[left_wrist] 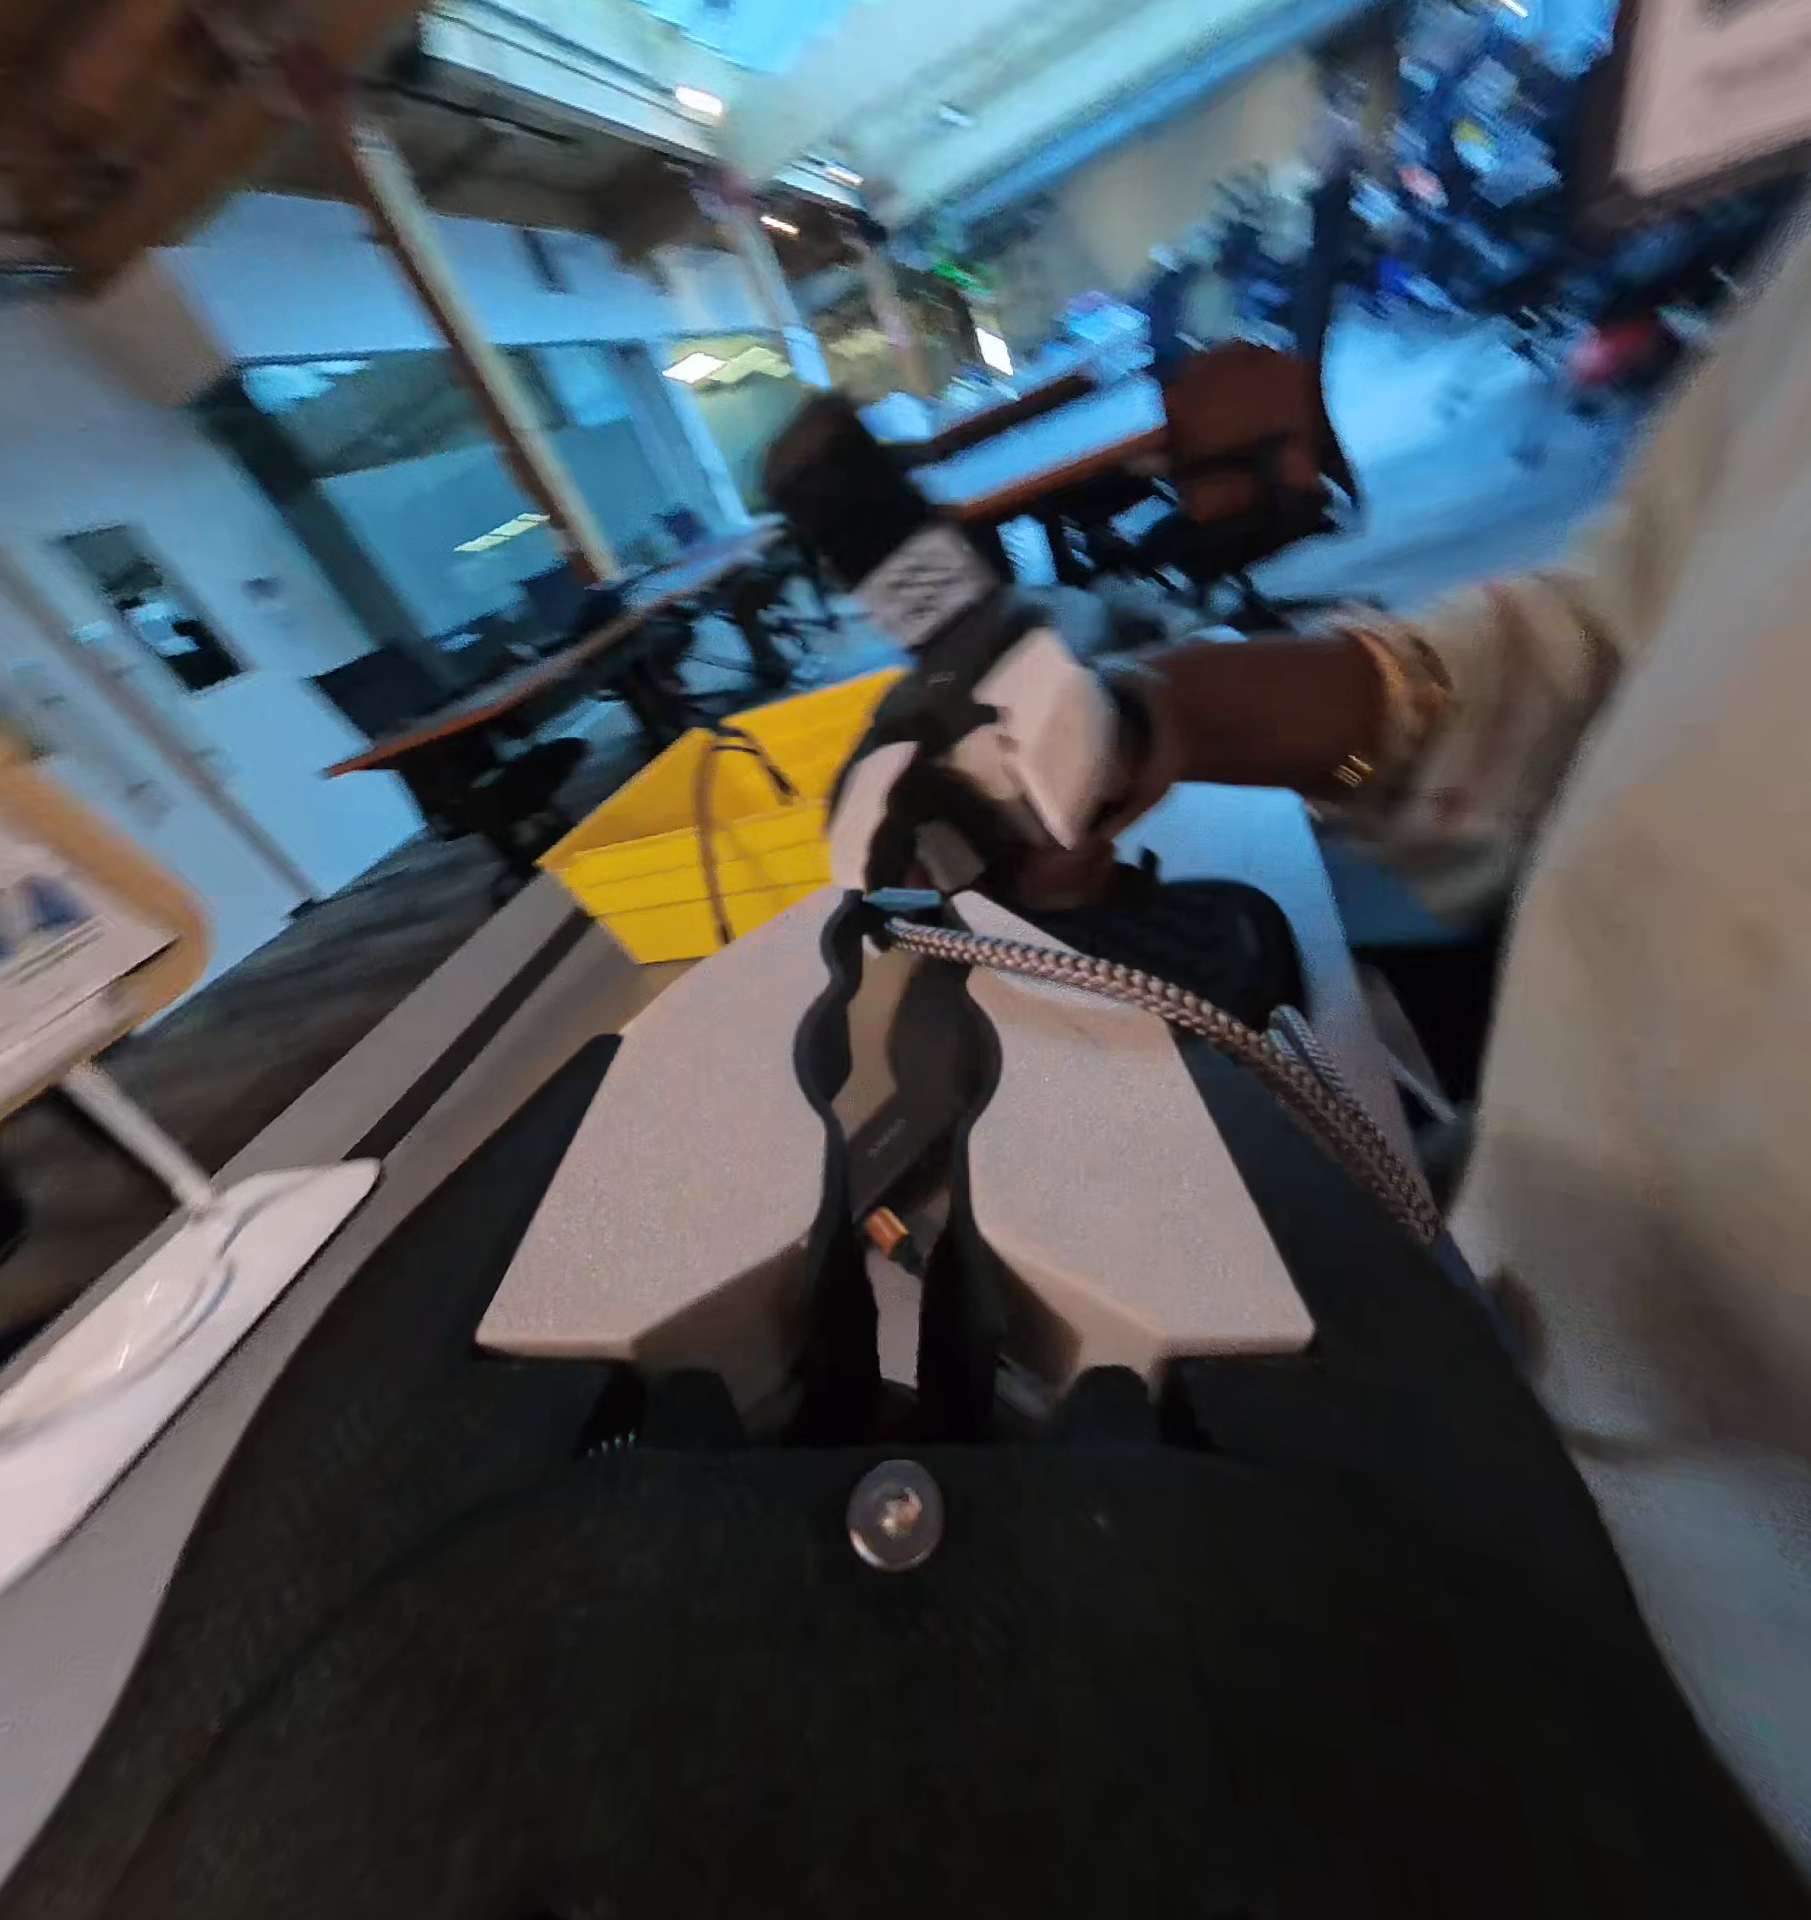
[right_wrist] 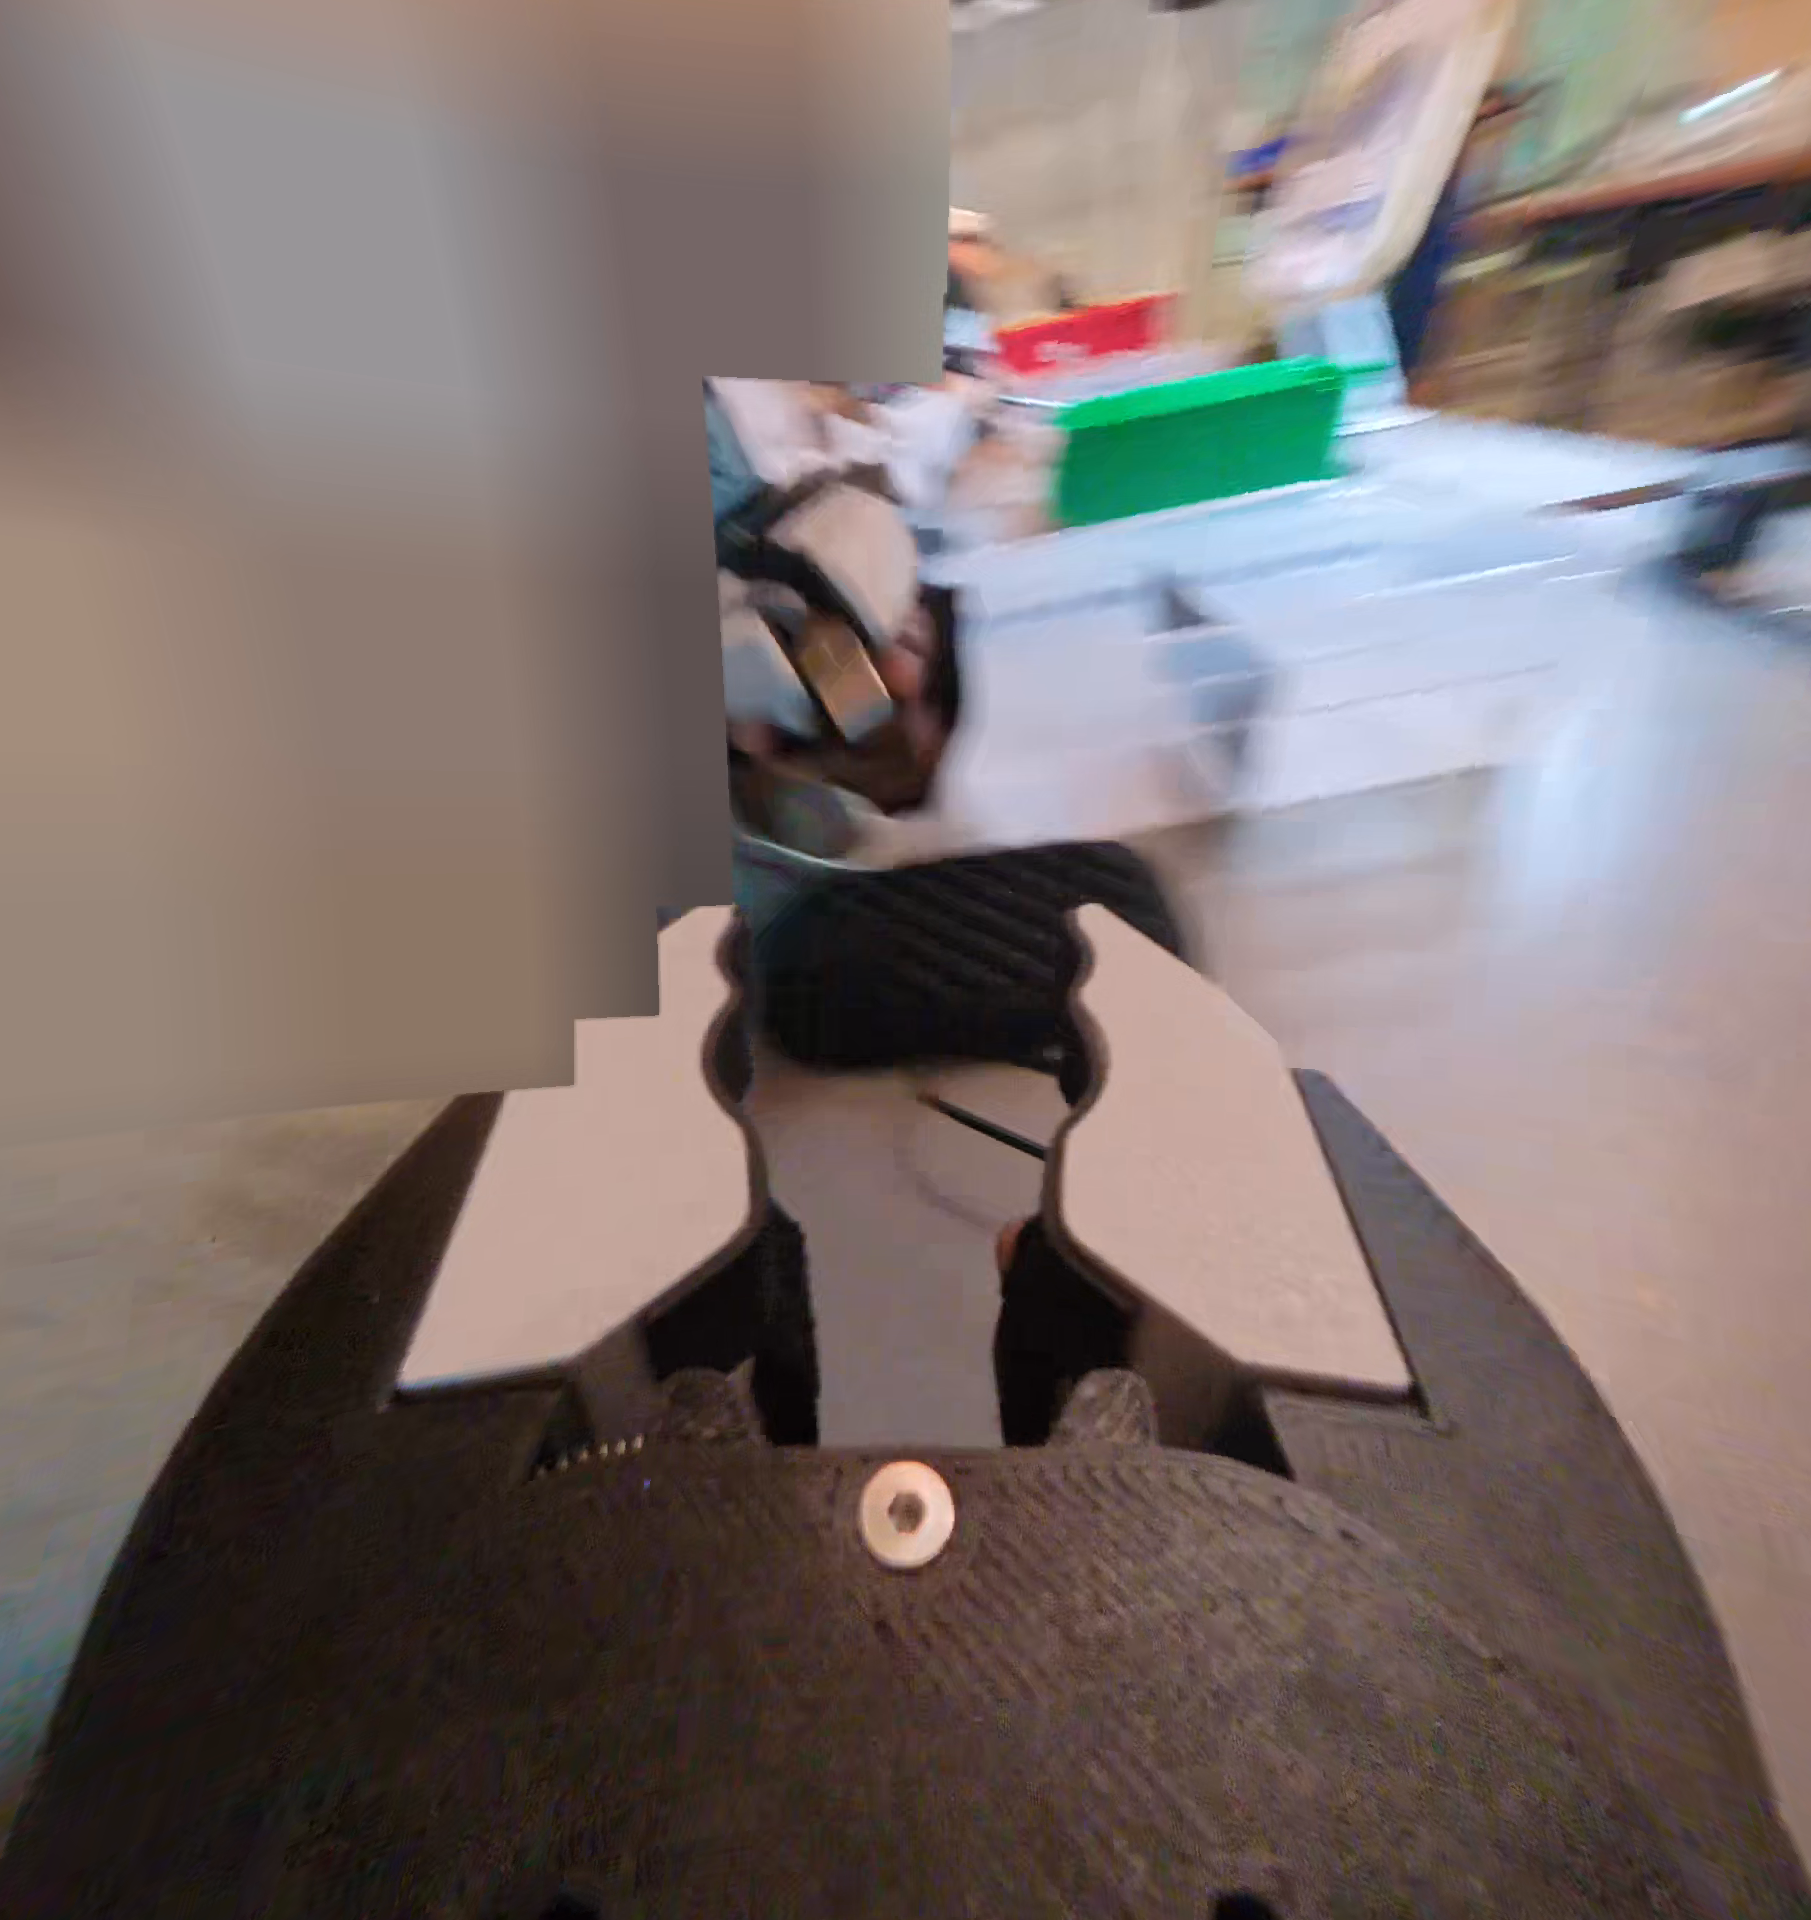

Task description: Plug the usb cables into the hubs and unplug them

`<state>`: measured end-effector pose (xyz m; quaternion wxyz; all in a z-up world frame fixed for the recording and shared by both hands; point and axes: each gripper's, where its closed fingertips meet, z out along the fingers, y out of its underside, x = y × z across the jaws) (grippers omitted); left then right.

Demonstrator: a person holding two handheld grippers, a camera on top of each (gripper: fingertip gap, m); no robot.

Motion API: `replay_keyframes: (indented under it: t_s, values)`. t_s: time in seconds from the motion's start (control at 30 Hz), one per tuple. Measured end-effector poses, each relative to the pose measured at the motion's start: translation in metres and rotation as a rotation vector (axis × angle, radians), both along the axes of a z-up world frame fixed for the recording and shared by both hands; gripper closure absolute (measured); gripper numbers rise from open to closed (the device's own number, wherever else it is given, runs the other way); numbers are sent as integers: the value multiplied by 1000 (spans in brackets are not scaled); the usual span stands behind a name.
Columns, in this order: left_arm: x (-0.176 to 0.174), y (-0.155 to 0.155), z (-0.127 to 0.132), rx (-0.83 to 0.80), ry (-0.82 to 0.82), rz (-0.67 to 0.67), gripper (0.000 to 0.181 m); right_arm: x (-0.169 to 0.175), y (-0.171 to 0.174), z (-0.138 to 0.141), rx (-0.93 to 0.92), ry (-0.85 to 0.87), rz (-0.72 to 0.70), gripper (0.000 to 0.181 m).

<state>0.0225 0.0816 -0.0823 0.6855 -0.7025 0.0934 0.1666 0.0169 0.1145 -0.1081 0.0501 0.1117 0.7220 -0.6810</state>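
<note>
Left gripper (left_wrist: pixel 906 935) clamped on slim dark USB hub (left_wrist: pixel 896 1132) with braided grey cable (left_wrist: pixel 1140 997) trailing right. Right gripper (right_wrist: pixel 906 935) fingers apart, empty. Yellow plastic bin (left_wrist: pixel 703 852) near far edge of grey tabletop (right_wrist: pixel 1503 1039) — blurred office beyond.

Beyond the yellow bin (left_wrist: pixel 719 847) sitting on the grey bench (left_wrist: pixel 433 1049), wood-topped desks (left_wrist: pixel 568 644) are standing before glass partitions (left_wrist: pixel 433 468), ceiling lights (left_wrist: pixel 699 101) glowing above.

Dark slim hub (left_wrist: pixel 896 1117) with braided grey cable (left_wrist: pixel 1140 997) attached, held lengthwise.
</note>
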Motion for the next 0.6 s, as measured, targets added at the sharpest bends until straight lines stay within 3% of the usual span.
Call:
replay_keyframes:
  t_s: [0.07,0.17,0.33,0.47,0.6]
  values:
    - [-18,-13,6,137,-117,96,167,-22,30,-17,170,220,-244,117]
    - [-34,-23,8,281,-273,125,167,-33,70,-52,465,425,-421,119]
    - [-37,-12,-5,292,-359,80,167,-30,92,-111,900,727,-440,126]
    - [-36,-6,-11,315,-429,47,167,-40,82,-113,972,888,-469,131]
    - [-35,-8,-3,424,-559,-46,167,-49,74,-120,1024,931,-416,144]
